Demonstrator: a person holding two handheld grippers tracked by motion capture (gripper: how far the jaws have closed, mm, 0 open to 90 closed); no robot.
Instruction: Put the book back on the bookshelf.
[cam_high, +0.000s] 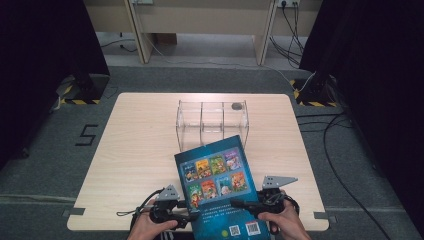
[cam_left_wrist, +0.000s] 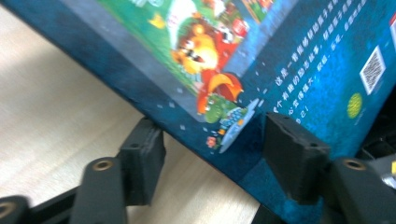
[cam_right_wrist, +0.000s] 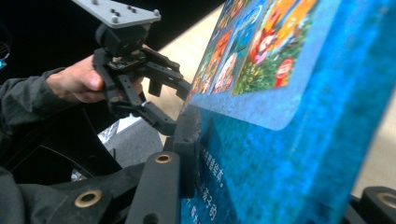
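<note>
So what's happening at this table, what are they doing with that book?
A person holds a gripper in each hand and has a blue picture book between them at the near edge of the wooden table. The left gripper is at the book's left edge with its jaws apart around it. The right gripper is on the right side, one jaw against the cover. A clear plastic organizer stands just beyond the book.

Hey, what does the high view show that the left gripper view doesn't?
The high view alone has the clear divided box behind the book, the small dark object at its far right, and the right tongs. The left gripper view alone gives a close look at the left tongs' pads set apart at the cover's edge. Both have the blue book and the wooden table.
</note>
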